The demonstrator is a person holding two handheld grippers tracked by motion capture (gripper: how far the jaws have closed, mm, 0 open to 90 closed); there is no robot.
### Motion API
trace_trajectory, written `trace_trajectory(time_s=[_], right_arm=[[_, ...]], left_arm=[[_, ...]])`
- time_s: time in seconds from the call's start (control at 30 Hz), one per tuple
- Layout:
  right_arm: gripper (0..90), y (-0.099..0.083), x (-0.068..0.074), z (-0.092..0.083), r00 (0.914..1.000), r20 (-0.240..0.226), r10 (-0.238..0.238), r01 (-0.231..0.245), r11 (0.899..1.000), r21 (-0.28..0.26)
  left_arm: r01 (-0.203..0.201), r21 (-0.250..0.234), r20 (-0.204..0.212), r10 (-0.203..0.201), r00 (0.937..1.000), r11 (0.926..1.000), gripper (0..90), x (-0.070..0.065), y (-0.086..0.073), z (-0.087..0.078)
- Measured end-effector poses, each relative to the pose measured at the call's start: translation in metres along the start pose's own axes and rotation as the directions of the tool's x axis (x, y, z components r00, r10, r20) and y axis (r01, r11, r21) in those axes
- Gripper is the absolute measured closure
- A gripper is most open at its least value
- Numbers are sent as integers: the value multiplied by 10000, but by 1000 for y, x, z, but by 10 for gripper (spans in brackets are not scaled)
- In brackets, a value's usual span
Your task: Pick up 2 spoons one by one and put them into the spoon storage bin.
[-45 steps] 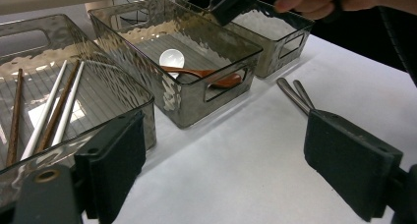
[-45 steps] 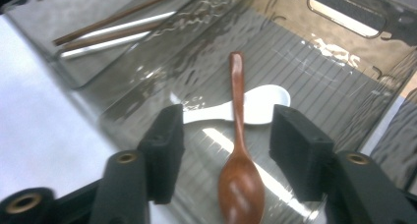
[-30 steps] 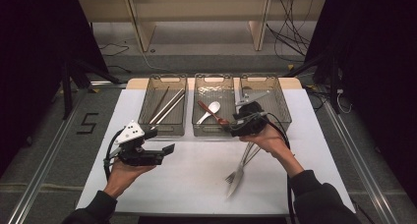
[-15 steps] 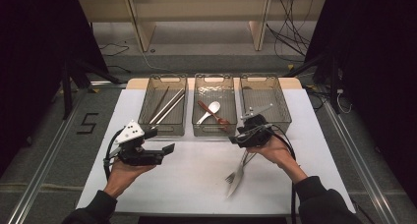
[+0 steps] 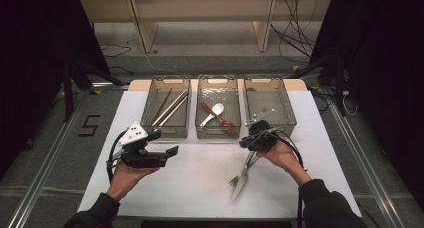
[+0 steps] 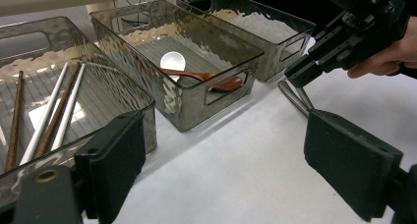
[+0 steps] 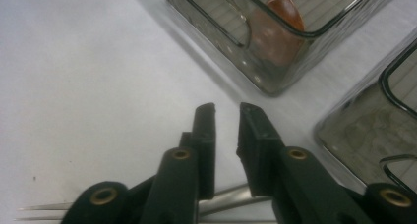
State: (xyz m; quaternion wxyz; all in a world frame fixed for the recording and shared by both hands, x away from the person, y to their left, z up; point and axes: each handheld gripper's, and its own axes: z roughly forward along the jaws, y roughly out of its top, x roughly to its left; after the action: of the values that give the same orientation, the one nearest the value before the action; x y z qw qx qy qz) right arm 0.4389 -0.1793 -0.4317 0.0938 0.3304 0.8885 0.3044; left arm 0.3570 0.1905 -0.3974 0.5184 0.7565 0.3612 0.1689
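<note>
- The right gripper (image 5: 256, 138) is held low over the white desk (image 5: 190, 183), just in front of the gap between the middle bin (image 5: 218, 130) and the right bin (image 5: 292, 119), pointing down toward the handle ends of 2 forks (image 5: 242, 174).
- The forks lie on the desk near the person's right hand (image 5: 282, 157), tines toward the near edge, handles crossing under the gripper.
- In the right gripper view its fingers (image 7: 204, 135) have just been closing; a narrow gap is left between them, and a metal fork handle (image 7: 231, 197) runs across beneath them. Whether the pads press on the handle I cannot tell.
- The left gripper (image 5: 167, 152) is held level in the left hand (image 5: 127, 175), in front of the left bin (image 5: 150, 129) and well apart from the forks. Its fingers (image 6: 115, 160) are spread wide with nothing between them.
- The left bin holds chopsticks (image 5: 170, 107), light and dark ones lying lengthwise.
- The middle bin holds a white spoon (image 5: 214, 112) and a reddish-brown spoon (image 5: 220, 119), crossed over each other.
- In the left gripper view, the right gripper (image 6: 344, 37) shows at the upper right, with the fork handles (image 6: 295, 97) on the desk under its tip.
</note>
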Motion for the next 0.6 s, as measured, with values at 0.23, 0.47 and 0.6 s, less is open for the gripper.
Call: trace_trajectory(time_s=[0.23,0.47,0.6], right_arm=[[886,-4,-5,8,9999,165,-36,31,9995,303],[900,-6,-9,15,9996,297,-8,-12,9978,670],[900,-8,-11,21,9991,420,15,-55,9955,948]], left_arm=[[4,-6,28,-4,10000,10000,154,0,0,0],[5,-11,43,-5,10000,10000,154,0,0,0],[35,-12,46,-35,10000,10000,154,0,0,0]])
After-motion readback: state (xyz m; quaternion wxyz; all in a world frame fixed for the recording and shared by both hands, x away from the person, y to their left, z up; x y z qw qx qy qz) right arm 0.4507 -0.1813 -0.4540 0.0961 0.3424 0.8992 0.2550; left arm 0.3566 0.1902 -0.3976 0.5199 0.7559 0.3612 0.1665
